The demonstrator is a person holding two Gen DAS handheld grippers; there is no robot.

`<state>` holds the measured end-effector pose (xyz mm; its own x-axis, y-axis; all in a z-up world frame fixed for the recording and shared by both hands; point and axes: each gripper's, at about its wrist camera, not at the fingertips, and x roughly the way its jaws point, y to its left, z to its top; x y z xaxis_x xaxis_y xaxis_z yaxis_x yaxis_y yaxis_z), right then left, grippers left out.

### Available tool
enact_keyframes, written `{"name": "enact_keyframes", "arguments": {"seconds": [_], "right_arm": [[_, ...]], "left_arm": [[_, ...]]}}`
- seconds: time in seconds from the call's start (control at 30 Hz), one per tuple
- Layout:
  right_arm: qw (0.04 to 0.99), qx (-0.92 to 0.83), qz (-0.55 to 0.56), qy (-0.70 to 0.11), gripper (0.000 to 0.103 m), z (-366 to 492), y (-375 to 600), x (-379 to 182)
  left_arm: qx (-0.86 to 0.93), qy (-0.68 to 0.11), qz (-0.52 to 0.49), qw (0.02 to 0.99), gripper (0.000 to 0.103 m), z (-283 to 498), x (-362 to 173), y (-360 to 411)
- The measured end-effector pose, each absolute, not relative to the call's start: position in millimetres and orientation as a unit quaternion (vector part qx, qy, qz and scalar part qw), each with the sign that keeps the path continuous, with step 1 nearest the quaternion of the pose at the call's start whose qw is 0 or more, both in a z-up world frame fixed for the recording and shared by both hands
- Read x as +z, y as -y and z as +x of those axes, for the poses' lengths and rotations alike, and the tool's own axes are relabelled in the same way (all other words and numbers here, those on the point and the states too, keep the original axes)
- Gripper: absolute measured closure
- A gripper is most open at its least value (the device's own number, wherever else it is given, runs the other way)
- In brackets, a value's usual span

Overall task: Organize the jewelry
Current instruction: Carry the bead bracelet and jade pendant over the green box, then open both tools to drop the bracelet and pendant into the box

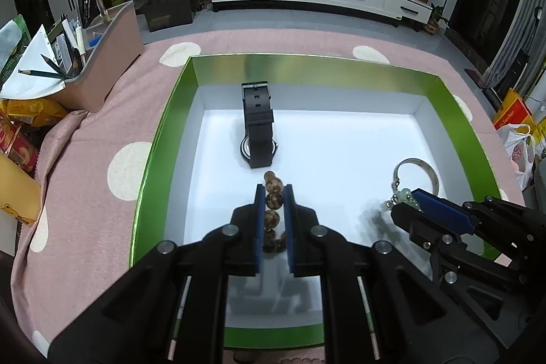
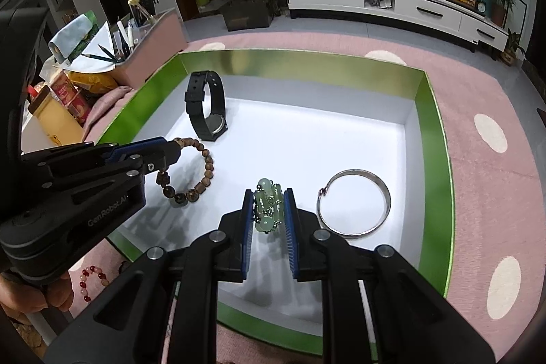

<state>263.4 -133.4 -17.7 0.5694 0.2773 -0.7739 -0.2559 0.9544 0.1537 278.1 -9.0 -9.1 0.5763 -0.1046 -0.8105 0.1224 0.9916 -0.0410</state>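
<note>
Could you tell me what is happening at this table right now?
A person is sorting jewelry in a green box. The left hand-held gripper grips a wooden bead bracelet; the right hand-held gripper grips a green bead bracelet. A black watch and silver bangle lie inside.

"GenRobot.AI" on left gripper (image 2: 170, 156)

box floor (image 2: 324, 139) far half bare | watch (image 2: 208, 111) (upright) back-left
</note>
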Motion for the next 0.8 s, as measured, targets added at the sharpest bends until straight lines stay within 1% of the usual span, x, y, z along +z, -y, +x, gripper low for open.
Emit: {"name": "enact_keyframes", "arguments": {"seconds": [0.27, 0.33, 0.37, 0.4, 0.43, 0.47, 0.5, 0.53, 0.57, 0.6, 0.63, 0.67, 0.73, 0.8], "right_arm": [[0.884, 0.141, 0.013, -0.445, 0.085, 267, 134, -21], [0.886, 0.14, 0.016, -0.442, 0.085, 265, 136, -20], [0.886, 0.14, 0.018, -0.441, 0.084, 265, 138, -19], [0.887, 0.141, 0.02, -0.439, 0.083, 264, 139, -18], [0.888, 0.14, 0.022, -0.438, 0.079, 263, 141, -17], [0.889, 0.14, 0.025, -0.435, 0.071, 261, 143, -15], [0.891, 0.137, 0.028, -0.431, 0.067, 259, 145, -12], [0.893, 0.135, 0.029, -0.428, 0.066, 257, 147, -10], [0.895, 0.135, 0.031, -0.425, 0.065, 254, 149, -8], [0.896, 0.136, 0.032, -0.422, 0.065, 251, 151, -5], [0.898, 0.136, 0.033, -0.418, 0.064, 246, 154, -2], [0.899, 0.136, 0.033, -0.415, 0.059, 242, 156, 0], [0.903, 0.137, 0.034, -0.407, 0.055, 232, 162, 6], [0.906, 0.137, 0.033, -0.4, 0.049, 221, 167, 10]], "left_arm": [[-0.061, -0.459, 0.013, 0.886, 0.093, 278, -12, 8], [-0.06, -0.458, 0.016, 0.887, 0.087, 278, -12, 8], [-0.06, -0.456, 0.017, 0.888, 0.078, 277, -12, 8], [-0.059, -0.454, 0.019, 0.889, 0.073, 276, -11, 9], [-0.058, -0.451, 0.021, 0.89, 0.067, 275, -10, 9], [-0.058, -0.449, 0.022, 0.891, 0.061, 273, -8, 9], [-0.058, -0.447, 0.022, 0.892, 0.057, 272, -6, 9], [-0.058, -0.444, 0.023, 0.894, 0.056, 269, -4, 9], [-0.057, -0.441, 0.025, 0.895, 0.052, 267, -2, 9], [-0.056, -0.438, 0.028, 0.897, 0.046, 264, 0, 10], [-0.056, -0.435, 0.031, 0.898, 0.043, 261, 2, 10], [-0.055, -0.43, 0.034, 0.901, 0.037, 257, 6, 11], [-0.053, -0.422, 0.04, 0.904, 0.034, 249, 10, 12], [-0.054, -0.414, 0.044, 0.907, 0.02, 238, 15, 14]]}}
